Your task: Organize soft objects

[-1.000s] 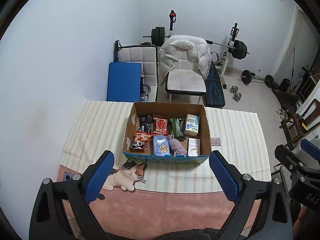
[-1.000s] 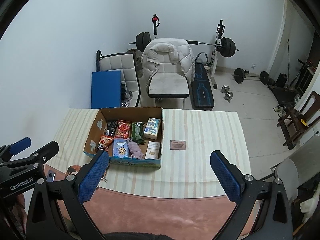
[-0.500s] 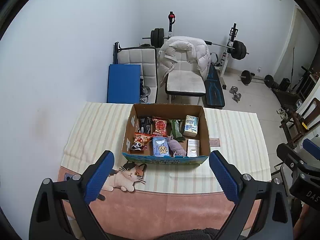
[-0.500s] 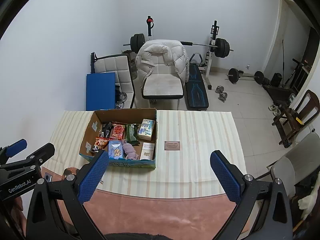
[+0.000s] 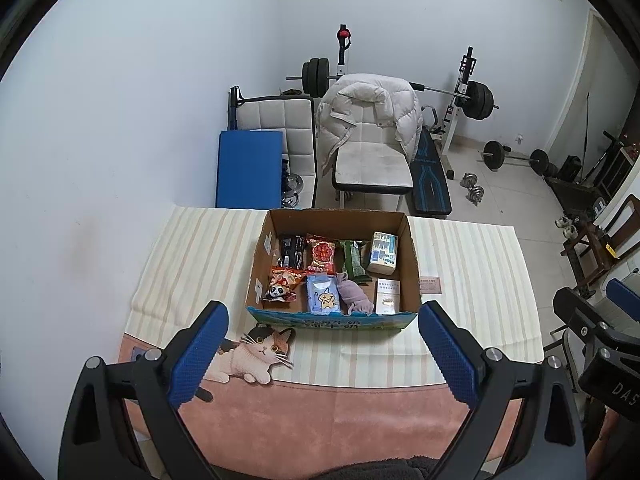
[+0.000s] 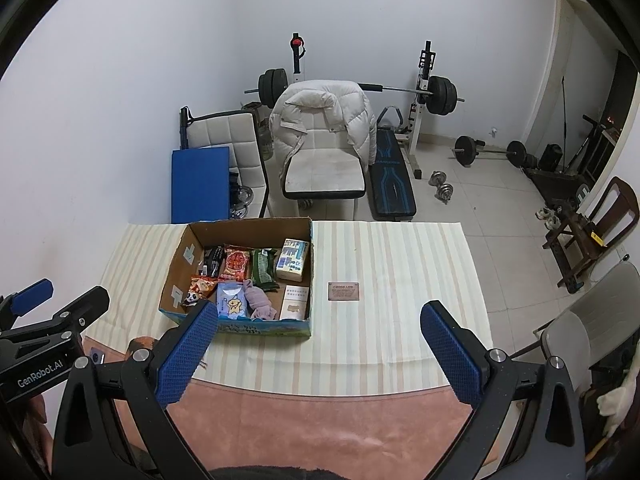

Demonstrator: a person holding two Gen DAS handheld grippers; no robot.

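Left tongs [image 5: 322, 356] and right tongs [image 6: 318, 354]: both spread wide, empty, held above the near edge of the counter [image 6: 400, 320]. Cardboard box [image 5: 412, 264] sits on the striped cloth, snack packets and a purple soft toy [image 5: 354, 298] inside. Cat plush [image 5: 256, 356] lies flat just near-left of the box.

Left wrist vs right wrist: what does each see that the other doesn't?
Only the left wrist view shows the whole cat plush lying on the table in front of the box's near left corner; in the right wrist view it is almost entirely hidden behind a finger.

Only the right wrist view shows the wooden chair whole, and the left gripper from the side.

Both show the cardboard box of snacks, the purple cloth in it, the small brown card on the striped cloth, and the white jacket on the chair. Both grippers are open, holding nothing.
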